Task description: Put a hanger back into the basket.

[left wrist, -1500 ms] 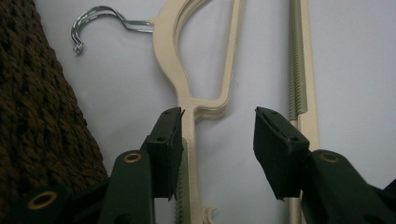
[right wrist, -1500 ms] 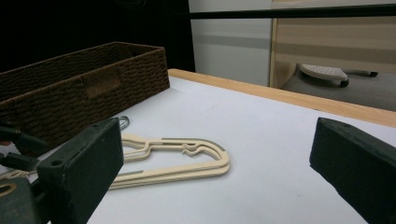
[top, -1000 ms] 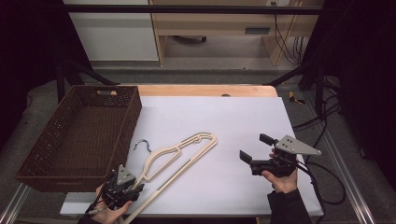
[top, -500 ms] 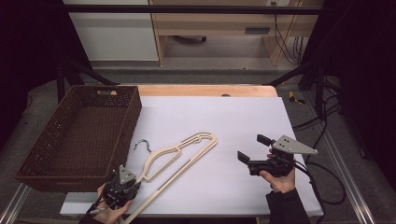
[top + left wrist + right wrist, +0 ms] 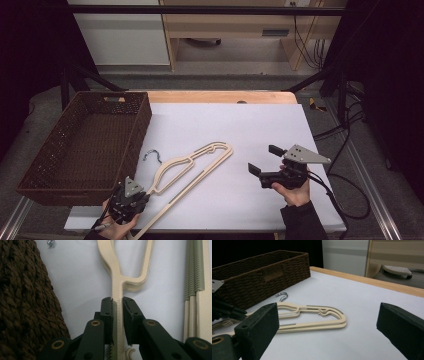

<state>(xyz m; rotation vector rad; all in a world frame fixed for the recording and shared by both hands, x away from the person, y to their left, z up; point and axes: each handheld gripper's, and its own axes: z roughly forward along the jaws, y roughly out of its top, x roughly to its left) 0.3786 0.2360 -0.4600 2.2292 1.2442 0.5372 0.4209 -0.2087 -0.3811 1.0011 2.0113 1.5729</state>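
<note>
Whereas one second ago its jaws stood wider around the arm, the left gripper [image 5: 117, 305] has just been closing and now clamps the near arm of the cream hanger [image 5: 192, 162], which lies flat on the white table [image 5: 260, 125] just beside the wicker basket [image 5: 85, 145], unmoved. Near the table's right edge, the right gripper [image 5: 263, 159] hovers as before, jaws wide apart and empty.
</note>
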